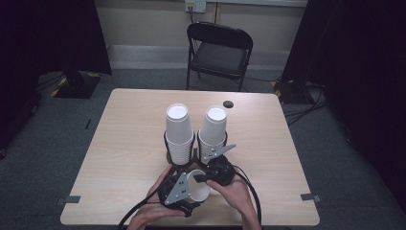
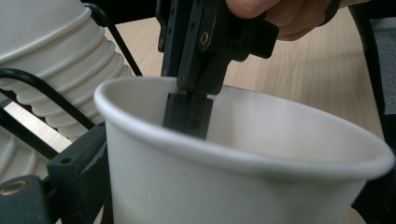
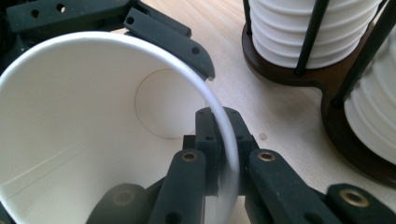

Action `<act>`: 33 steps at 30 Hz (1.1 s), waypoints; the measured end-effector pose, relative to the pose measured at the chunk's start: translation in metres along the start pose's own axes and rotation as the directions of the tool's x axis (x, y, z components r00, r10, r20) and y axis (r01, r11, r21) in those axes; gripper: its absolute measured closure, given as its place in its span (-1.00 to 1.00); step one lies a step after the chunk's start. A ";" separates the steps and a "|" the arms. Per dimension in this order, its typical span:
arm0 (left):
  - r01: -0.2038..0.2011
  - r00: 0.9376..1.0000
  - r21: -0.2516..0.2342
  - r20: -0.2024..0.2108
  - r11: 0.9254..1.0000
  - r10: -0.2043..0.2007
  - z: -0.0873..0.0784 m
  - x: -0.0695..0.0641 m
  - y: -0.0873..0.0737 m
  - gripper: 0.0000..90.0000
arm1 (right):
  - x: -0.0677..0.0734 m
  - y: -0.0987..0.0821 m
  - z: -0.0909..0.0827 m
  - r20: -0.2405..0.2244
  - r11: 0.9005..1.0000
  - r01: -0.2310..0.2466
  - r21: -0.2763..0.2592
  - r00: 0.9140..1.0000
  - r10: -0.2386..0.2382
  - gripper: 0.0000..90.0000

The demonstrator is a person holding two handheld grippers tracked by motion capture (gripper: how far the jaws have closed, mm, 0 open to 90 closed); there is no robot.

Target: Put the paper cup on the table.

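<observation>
Pinching the rim of a single paper cup [image 3: 93,130], the right gripper [image 3: 219,154] has one jaw inside the wall and one outside, clamped thin on the paper. Left gripper [image 1: 179,189] cradles the same cup's body, jaws spread wide around it; can't tell if its pads press or just bracket. Cup sits tipped, mouth toward the right hand, just in front of the wire holder [image 1: 168,143], low over the table [image 1: 124,139]. Two inverted cup stacks [image 1: 178,129] stand upright in that holder side by side. Likely reason for the two-handed hold: wide jaws steady the body, rim pinch gives control to reorient or hand over. Thin rim could crease.
</observation>
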State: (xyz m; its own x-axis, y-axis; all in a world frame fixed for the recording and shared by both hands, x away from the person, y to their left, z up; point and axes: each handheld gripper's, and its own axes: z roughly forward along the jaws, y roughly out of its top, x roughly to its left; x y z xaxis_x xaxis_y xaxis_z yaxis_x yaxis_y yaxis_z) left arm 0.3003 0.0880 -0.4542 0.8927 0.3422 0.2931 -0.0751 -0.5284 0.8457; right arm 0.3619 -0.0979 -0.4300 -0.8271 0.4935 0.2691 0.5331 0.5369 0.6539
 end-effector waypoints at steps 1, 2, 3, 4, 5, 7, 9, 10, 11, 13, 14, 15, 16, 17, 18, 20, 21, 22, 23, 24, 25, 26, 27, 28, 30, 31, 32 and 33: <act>-0.005 1.000 -0.006 -0.006 1.000 0.005 0.000 0.000 0.000 -0.89 | 0.000 0.000 0.000 0.002 1.000 -0.006 0.007 1.000 0.006 0.94; 0.000 1.000 -0.009 -0.006 1.000 0.000 0.000 0.002 0.000 -0.88 | -0.001 0.001 0.002 0.004 1.000 -0.016 0.012 1.000 0.016 0.94; 0.004 1.000 -0.018 -0.008 1.000 -0.004 0.000 0.002 0.000 -0.86 | -0.002 0.001 0.002 0.007 1.000 -0.024 0.020 1.000 0.024 0.94; 0.002 1.000 -0.014 -0.003 1.000 -0.002 0.000 0.003 0.000 -0.84 | -0.003 0.001 0.003 0.007 0.999 -0.028 0.021 1.000 0.028 0.94; 0.002 1.000 -0.015 -0.003 1.000 -0.002 0.000 0.002 0.000 -0.84 | -0.003 0.001 0.003 0.002 0.999 -0.031 0.022 1.000 0.031 0.94; -0.006 1.000 -0.010 -0.006 1.000 0.006 0.001 0.002 0.000 -0.83 | -0.003 0.000 0.003 0.007 0.999 -0.033 0.020 0.999 0.033 0.94; 0.003 1.000 -0.017 -0.002 1.000 -0.003 0.001 0.001 0.000 -0.82 | -0.003 0.000 0.002 0.003 0.999 -0.042 0.018 0.999 0.042 0.95; 0.004 1.000 -0.023 -0.004 1.000 -0.004 0.001 0.000 0.000 -0.82 | -0.002 0.000 0.002 0.002 0.999 -0.044 0.015 0.999 0.044 0.95; 0.001 1.000 -0.023 -0.009 1.000 -0.001 0.001 -0.001 0.000 -0.82 | -0.002 -0.001 0.001 0.000 0.999 -0.045 0.010 0.999 0.045 0.95; -0.012 1.000 -0.014 -0.010 1.000 0.011 0.001 0.000 0.001 -0.83 | -0.002 -0.001 0.001 -0.002 0.999 -0.049 0.009 0.999 0.049 0.95; -0.015 1.000 0.000 -0.006 1.000 0.015 0.004 -0.001 0.002 -0.83 | -0.002 -0.001 0.001 -0.008 0.999 -0.049 0.009 0.999 0.049 0.94; -0.025 1.000 0.008 -0.011 1.000 0.025 0.004 -0.002 0.003 -0.84 | -0.002 -0.001 0.001 -0.007 0.999 -0.049 0.009 0.999 0.050 0.94; -0.015 1.000 -0.001 -0.012 1.000 0.015 0.005 -0.003 0.003 -0.84 | -0.002 -0.001 0.002 -0.010 0.999 -0.050 0.009 0.999 0.050 0.94; -0.009 1.000 -0.005 -0.008 1.000 0.009 0.005 -0.003 0.003 -0.83 | -0.002 -0.002 0.002 -0.015 0.999 -0.053 0.007 0.999 0.053 0.94; -0.018 1.000 -0.001 -0.006 1.000 0.018 0.005 -0.001 0.003 -0.82 | -0.002 -0.002 0.001 -0.015 0.998 -0.055 0.008 0.998 0.055 0.93; -0.008 1.000 -0.008 -0.006 1.000 0.008 0.006 -0.001 0.002 -0.79 | -0.004 -0.003 0.001 -0.017 0.998 -0.060 0.000 0.998 0.060 0.92; -0.005 1.000 -0.012 -0.007 1.000 0.005 0.006 -0.001 0.003 -0.79 | -0.004 -0.004 0.001 -0.017 0.998 -0.061 -0.007 0.998 0.061 0.91; -0.005 1.000 -0.012 -0.007 1.000 0.005 0.006 -0.001 0.003 -0.78 | -0.004 -0.004 0.001 -0.017 0.998 -0.061 -0.007 0.998 0.061 0.91; 0.010 1.000 -0.025 -0.007 1.000 -0.010 0.005 -0.001 0.003 -0.78 | -0.004 -0.004 0.000 -0.016 0.998 -0.062 -0.011 0.998 0.062 0.89; 0.022 1.000 -0.033 -0.016 0.999 -0.023 0.004 0.000 0.003 -0.78 | -0.003 -0.004 -0.001 -0.017 0.998 -0.063 -0.030 0.998 0.063 0.84; 0.018 1.000 -0.027 -0.023 0.999 -0.018 0.003 0.001 0.003 -0.78 | -0.003 -0.004 -0.001 -0.018 0.998 -0.063 -0.032 0.998 0.062 0.81; 0.028 0.999 -0.036 -0.023 0.999 -0.029 0.003 0.001 0.002 -0.78 | -0.002 -0.005 -0.002 -0.010 0.997 -0.062 -0.035 0.998 0.062 0.77; 0.038 0.999 -0.038 -0.024 0.999 -0.039 0.002 0.002 0.001 -0.78 | -0.002 -0.006 -0.002 0.002 0.997 -0.061 -0.040 0.998 0.061 0.75; 0.057 0.998 -0.052 -0.021 0.997 -0.059 0.000 0.003 0.000 -0.78 | -0.002 -0.007 -0.003 0.002 0.997 -0.064 -0.047 0.998 0.064 0.72; 0.093 0.995 -0.067 -0.014 0.993 -0.094 -0.002 0.004 -0.001 -0.78 | -0.002 -0.009 -0.005 0.001 0.995 -0.067 -0.070 0.998 0.067 0.63; 0.098 0.995 -0.065 -0.018 0.993 -0.100 -0.002 0.005 -0.001 -0.78 | -0.002 -0.010 -0.005 0.001 0.994 -0.068 -0.084 0.998 0.068 0.59; 0.107 0.994 -0.069 -0.017 0.992 -0.108 -0.002 0.005 -0.002 -0.78 | -0.002 -0.011 -0.006 0.003 0.993 -0.060 -0.099 0.998 0.060 0.57; 0.107 0.994 -0.069 -0.017 0.992 -0.108 -0.002 0.005 -0.002 -0.78 | -0.002 -0.011 -0.006 0.003 0.993 -0.060 -0.099 0.998 0.060 0.57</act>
State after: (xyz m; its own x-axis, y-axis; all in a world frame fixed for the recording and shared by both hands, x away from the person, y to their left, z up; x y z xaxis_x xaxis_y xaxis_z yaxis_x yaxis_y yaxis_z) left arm 0.3038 0.0926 -0.4532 0.8881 0.4104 0.2073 -0.0099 -0.4336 0.9010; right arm 0.3567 -0.1086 -0.4338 -0.7929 0.5269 0.3060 0.5612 0.4360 0.7035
